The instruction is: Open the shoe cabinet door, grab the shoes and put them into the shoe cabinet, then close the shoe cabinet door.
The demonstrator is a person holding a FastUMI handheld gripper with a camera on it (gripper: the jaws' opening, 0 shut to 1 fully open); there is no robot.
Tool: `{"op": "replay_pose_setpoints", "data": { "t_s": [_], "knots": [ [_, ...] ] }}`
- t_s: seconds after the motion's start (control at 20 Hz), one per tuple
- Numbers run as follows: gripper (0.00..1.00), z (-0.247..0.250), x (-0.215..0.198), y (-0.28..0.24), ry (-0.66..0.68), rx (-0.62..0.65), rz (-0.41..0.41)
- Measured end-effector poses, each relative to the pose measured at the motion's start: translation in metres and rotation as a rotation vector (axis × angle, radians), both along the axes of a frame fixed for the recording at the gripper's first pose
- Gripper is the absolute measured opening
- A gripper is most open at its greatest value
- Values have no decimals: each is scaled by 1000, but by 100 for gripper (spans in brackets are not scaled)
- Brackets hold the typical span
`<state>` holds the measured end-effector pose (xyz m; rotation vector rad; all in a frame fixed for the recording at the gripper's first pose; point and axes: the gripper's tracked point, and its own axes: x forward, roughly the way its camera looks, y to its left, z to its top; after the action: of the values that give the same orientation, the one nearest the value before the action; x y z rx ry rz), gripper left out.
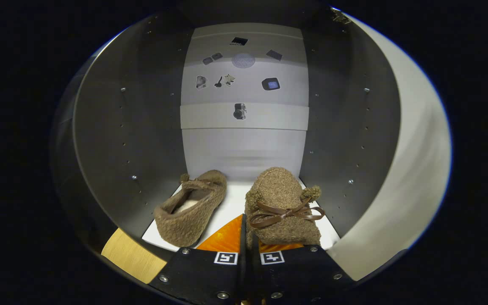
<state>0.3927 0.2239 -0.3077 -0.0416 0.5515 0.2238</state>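
Two brown fuzzy fleece slippers sit inside the shoe cabinet [112, 140], a box with dark grey side walls dotted with shelf-pin holes, a pale back panel and a white floor.

Left fuzzy brown slipper [191, 207]: flat on the white floor near the left wall, heel opening toward the camera, pale lining visible inside, toe angled toward the back panel.

Right fuzzy brown slipper [281, 208]: just beside it but apart, near the right wall, toe pointing to the back panel, brown leather bow across the top, small pompom on its right side. Its near end sits just ahead of the fingers.

Pale cabinet door [417, 169] stands swung open on the right.
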Motion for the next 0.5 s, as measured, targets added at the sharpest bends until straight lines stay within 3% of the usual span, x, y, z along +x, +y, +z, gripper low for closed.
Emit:
{"op": "replay_pose_setpoints", "data": {
  "t_s": [0.5],
  "knots": [
    [8,-43,74,16,45,-14,63]
  ]
}}
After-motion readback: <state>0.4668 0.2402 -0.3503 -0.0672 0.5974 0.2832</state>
